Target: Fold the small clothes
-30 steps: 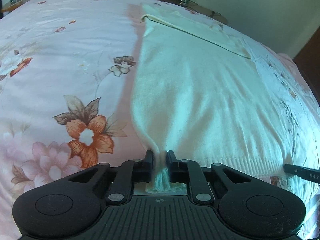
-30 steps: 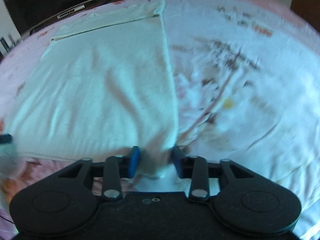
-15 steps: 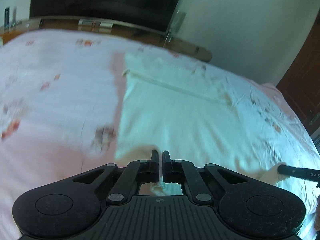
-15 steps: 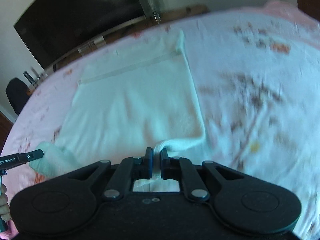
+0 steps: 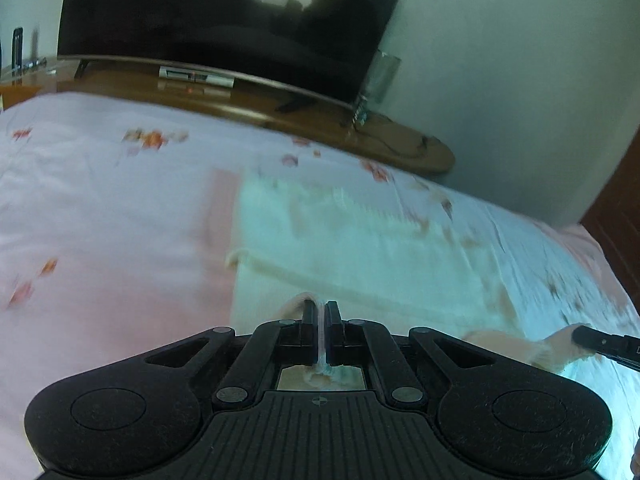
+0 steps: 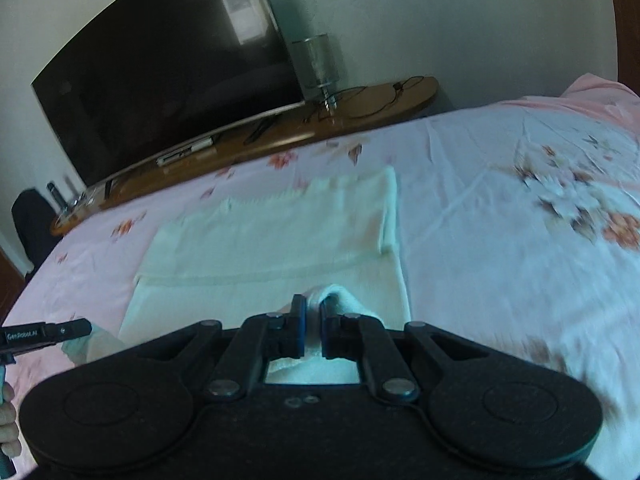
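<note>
A cream knit sweater (image 5: 360, 256) lies flat on the pink floral bedsheet (image 5: 100, 220), its sleeves folded across the far part. It also shows in the right wrist view (image 6: 272, 240). My left gripper (image 5: 320, 312) is shut on the sweater's near left hem corner and holds it lifted above the body. My right gripper (image 6: 313, 312) is shut on the near right hem corner, also lifted. The right gripper's finger tip (image 5: 592, 338) shows at the right edge of the left wrist view, and the left gripper's finger tip (image 6: 60, 330) at the left edge of the right wrist view.
A dark TV (image 6: 168, 80) stands on a wooden shelf (image 6: 360, 112) beyond the far edge of the bed, with a metal-mesh lamp (image 6: 320, 68) and cables beside it. A dark wooden door (image 5: 616, 208) is at the right.
Both grippers closed on the hem corners, lifted them, and carried them forward over the sweater toward its far end. The views tilted up, and the TV and wall came into sight.
</note>
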Available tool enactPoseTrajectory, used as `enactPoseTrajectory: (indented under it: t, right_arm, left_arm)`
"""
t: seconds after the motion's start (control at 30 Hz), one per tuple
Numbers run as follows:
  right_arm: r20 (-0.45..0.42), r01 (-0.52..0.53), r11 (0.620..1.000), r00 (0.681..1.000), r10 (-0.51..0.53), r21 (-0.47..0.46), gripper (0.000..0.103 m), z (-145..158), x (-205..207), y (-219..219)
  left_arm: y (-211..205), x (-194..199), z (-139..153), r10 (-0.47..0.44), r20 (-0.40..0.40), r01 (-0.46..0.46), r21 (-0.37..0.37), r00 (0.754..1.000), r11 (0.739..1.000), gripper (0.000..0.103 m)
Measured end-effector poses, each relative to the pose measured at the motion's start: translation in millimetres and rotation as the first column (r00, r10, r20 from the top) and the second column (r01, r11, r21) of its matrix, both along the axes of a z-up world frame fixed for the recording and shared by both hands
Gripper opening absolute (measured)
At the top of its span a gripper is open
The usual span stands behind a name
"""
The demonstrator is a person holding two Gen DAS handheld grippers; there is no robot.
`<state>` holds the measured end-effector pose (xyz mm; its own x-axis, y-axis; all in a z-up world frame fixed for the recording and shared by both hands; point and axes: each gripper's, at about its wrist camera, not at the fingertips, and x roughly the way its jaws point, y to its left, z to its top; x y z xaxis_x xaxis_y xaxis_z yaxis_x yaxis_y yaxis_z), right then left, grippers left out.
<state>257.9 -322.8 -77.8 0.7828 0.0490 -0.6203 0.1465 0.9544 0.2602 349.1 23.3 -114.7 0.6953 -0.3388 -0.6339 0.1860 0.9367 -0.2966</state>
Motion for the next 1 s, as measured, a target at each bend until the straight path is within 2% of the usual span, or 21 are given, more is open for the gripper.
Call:
enactPoseTrajectory:
  t: [0.3,0.4,0.43,0.5,0.53,0.57,0.6,0.63,0.67,0.7,0.73,0.83,0.9,1.0]
  right_arm:
    - [0.002,0.040,0.999,0.999,-0.040,0.034,0.008,-28,128,-46]
    - [-0.046,0.037,0.999,0.998,-0.036,0.018,0.009,-48,162,-53]
    - [-0.072,0.041,0.999,0.997,-0.039,0.024,0.017,-55,171,-55]
    - [-0.095,0.040,0.999,0.995,-0.039,0.004,0.026,-65,179,-56]
    - [-0.089,0.031,1.000,0.996,-0.031,-0.003,0.026,-64,178,-56]
    - [-0.076,0.021,1.000,0.997,-0.022,-0.009,0.028,-62,175,-57]
    - [-0.061,0.020,1.000,0.998,-0.021,-0.021,0.039,-59,172,-58]
    - [-0.046,0.024,0.999,0.999,-0.026,-0.038,0.055,-56,169,-59]
    - [-0.030,0.021,0.998,0.999,-0.022,-0.052,0.062,-54,166,-59]
    - [-0.024,0.013,0.998,1.000,-0.014,-0.062,0.069,-53,164,-60]
    - [-0.028,0.007,0.998,1.000,-0.008,-0.066,0.068,-52,166,-62]
    - [-0.061,-0.034,0.998,0.998,0.031,-0.049,0.058,-58,170,-61]
    - [-0.072,-0.038,0.997,0.997,0.033,-0.063,0.058,-62,175,-57]
    - [-0.078,-0.017,0.996,0.997,0.010,-0.091,0.058,-68,178,-55]
  left_arm:
    - [-43,124,-22,0.095,0.026,-0.096,0.036,0.995,0.995,0.003]
    - [-48,155,-38,0.115,-0.018,-0.113,0.072,0.993,0.991,0.004]
    - [-46,162,-41,0.121,-0.033,-0.119,0.069,0.992,0.991,0.004]
    - [-42,168,-43,0.108,-0.075,-0.104,0.048,0.991,0.993,0.004]
    - [-39,168,-41,0.096,-0.077,-0.093,0.040,0.992,0.995,0.005]
    - [-36,167,-39,0.089,-0.072,-0.086,0.042,0.993,0.995,0.019]
    - [-34,165,-36,0.090,-0.062,-0.087,0.058,0.994,0.995,0.054]
    - [-32,161,-32,0.095,-0.040,-0.092,0.073,0.995,0.993,0.077]
    - [-28,156,-28,0.099,0.001,-0.099,0.076,0.995,0.992,0.103]
    - [-25,149,-23,0.103,0.058,-0.108,0.086,0.993,0.990,0.103]
    - [-25,147,-20,0.084,0.076,-0.092,0.103,0.994,0.990,0.103]
    - [-27,148,-26,0.011,0.047,-0.018,0.152,0.999,0.988,0.103]
    - [-31,149,-33,-0.018,0.046,0.008,0.199,0.999,0.980,0.101]
    - [-39,154,-42,-0.068,0.034,0.058,0.238,0.997,0.969,0.086]
